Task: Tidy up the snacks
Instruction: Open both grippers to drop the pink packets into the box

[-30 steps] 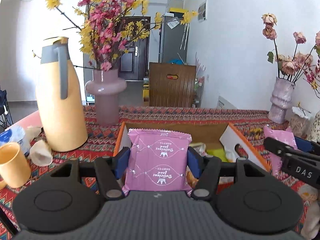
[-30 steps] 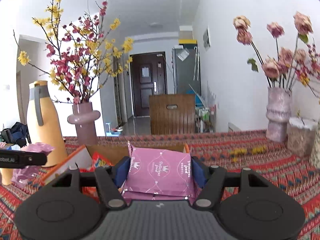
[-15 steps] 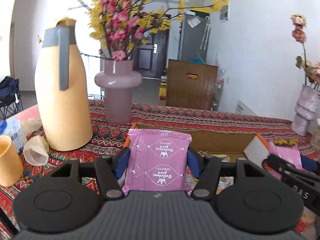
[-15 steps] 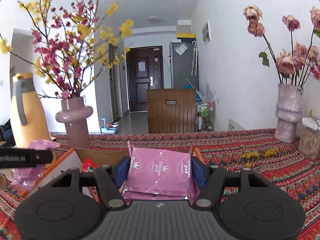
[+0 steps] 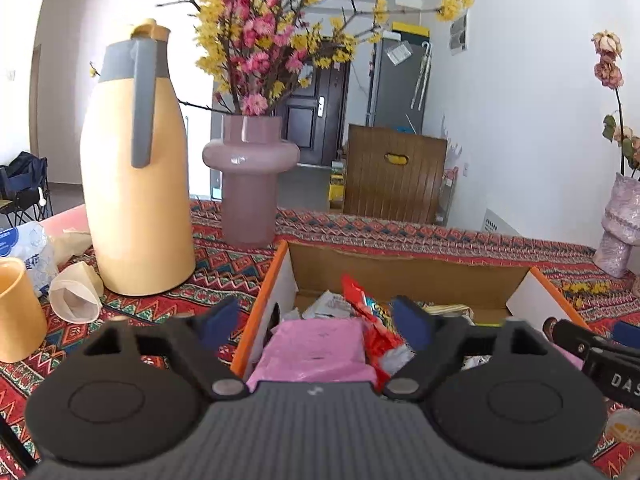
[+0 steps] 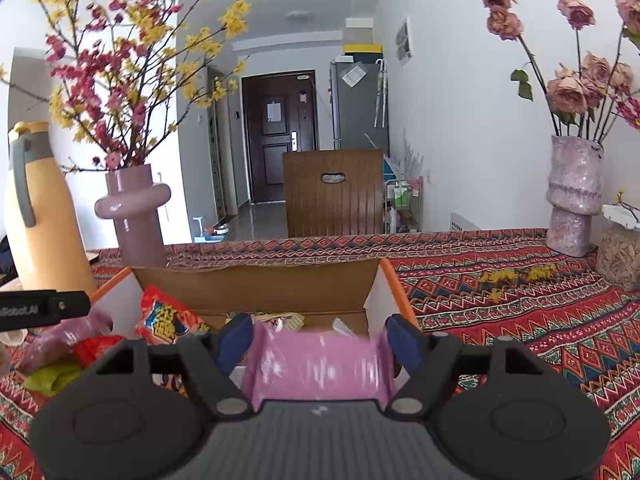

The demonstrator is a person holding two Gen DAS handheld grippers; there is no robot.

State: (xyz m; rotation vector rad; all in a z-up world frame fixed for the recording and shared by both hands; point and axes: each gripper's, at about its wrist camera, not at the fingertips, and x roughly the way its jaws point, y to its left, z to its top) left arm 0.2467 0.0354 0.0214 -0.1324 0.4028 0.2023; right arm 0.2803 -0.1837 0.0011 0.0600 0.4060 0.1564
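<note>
An open cardboard box (image 5: 400,258) with orange edges stands on the patterned tablecloth and holds several snack packets. My left gripper (image 5: 316,322) hangs over its near left corner, jaws opening wide. A pink packet (image 5: 316,350) lies flat in the box below them, free of the pads, beside a red packet (image 5: 360,314). My right gripper (image 6: 320,338) is over the box (image 6: 256,288) too, jaws opening. A second pink packet (image 6: 320,360), blurred, sits between its pads and looks loose. An orange-red snack bag (image 6: 168,320) leans at the left. Each view shows the other gripper at its edge.
A tall yellow jug (image 5: 136,184), a pink vase of blossoms (image 5: 250,184), a yellow cup (image 5: 16,316) and a tipped paper cup (image 5: 76,296) stand left of the box. A rose vase (image 6: 572,196) and a jar (image 6: 620,256) stand far right.
Both grippers moved forward and down over the box, then spread their jaws. The left pink packet dropped flat into the box; the right one slipped loose and blurred.
</note>
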